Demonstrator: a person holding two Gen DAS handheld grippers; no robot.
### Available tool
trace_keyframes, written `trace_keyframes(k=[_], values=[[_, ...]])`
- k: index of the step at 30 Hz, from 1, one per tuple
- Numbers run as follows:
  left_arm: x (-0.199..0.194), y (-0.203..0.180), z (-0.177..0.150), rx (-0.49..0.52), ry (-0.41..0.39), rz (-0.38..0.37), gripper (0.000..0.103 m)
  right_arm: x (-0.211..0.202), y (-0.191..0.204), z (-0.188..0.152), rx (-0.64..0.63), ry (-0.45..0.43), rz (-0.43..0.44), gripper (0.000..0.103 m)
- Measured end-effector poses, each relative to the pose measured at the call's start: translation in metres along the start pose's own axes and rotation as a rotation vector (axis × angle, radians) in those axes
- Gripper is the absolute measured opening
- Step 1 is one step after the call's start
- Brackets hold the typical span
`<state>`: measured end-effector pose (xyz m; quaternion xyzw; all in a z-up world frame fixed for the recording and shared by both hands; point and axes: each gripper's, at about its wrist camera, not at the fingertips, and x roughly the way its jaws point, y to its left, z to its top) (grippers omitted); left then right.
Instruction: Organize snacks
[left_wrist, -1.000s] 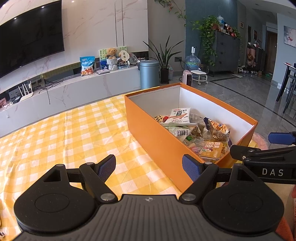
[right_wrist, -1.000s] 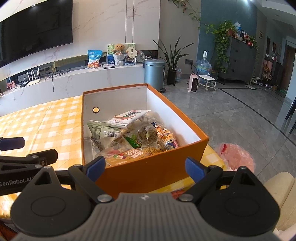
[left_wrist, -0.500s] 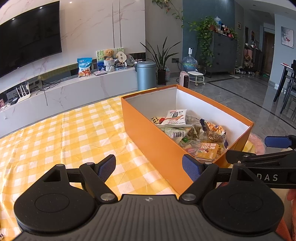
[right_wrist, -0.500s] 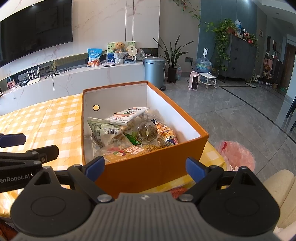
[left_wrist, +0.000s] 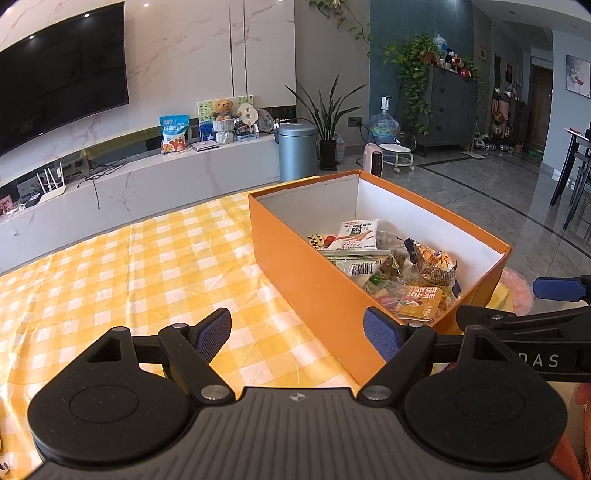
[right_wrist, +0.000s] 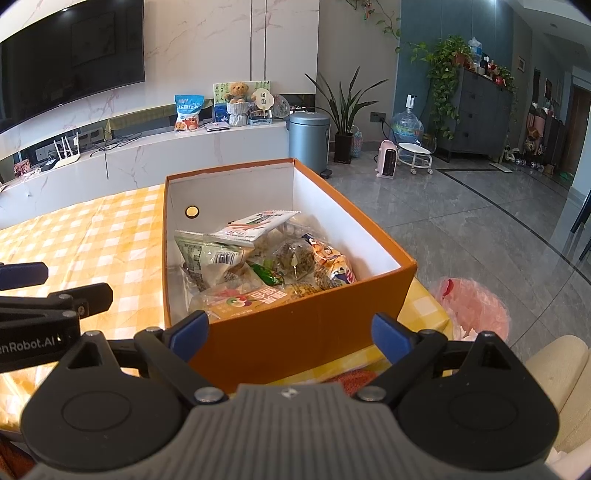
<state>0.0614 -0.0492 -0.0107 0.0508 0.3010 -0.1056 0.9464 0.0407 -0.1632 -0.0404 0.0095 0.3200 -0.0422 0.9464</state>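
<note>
A bright living room with a grey tiled floor (right_wrist: 461, 206) fills the background of both views. A dark television (left_wrist: 55, 70) hangs at the upper left on a marble wall, above a long white console (left_wrist: 147, 177). On the console stand a blue snack bag (left_wrist: 173, 133) and a teddy bear (left_wrist: 222, 109). A grey bin (left_wrist: 297, 150) and a potted plant (left_wrist: 327, 118) sit just right of the console, near the top centre.

In the foreground is a table under a yellow checked cloth (left_wrist: 129, 266). An open orange box (left_wrist: 314, 280) stands on the cloth, right of centre in the left wrist view and at the centre in the right wrist view. Snack packets (right_wrist: 258, 258) lie piled inside it, filling its near half. A white packet (right_wrist: 255, 227) rests on top toward the far end, and an orange packet (right_wrist: 251, 304) lies against the near wall.

The left gripper (left_wrist: 297, 330) sits at the bottom of its own view, over the cloth beside the box's near left corner. Its jaws are spread wide with nothing between them. The right gripper (right_wrist: 291, 330) sits at the bottom of its view, in front of the box's near wall. Its blue pads (right_wrist: 388, 338) are also spread wide and grip nothing. Each gripper shows at the edge of the other's view. A pink bag (right_wrist: 476, 314) lies on the floor to the lower right of the box.
</note>
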Motion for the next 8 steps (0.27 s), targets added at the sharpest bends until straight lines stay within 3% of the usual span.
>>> trace_keyframes(k=[8], values=[[0.0002, -0.0005, -0.0016, 0.002, -0.002, -0.011, 0.095, 0.0011, -0.0006, -0.0033, 0.0, 0.005, 0.0, 0.093]])
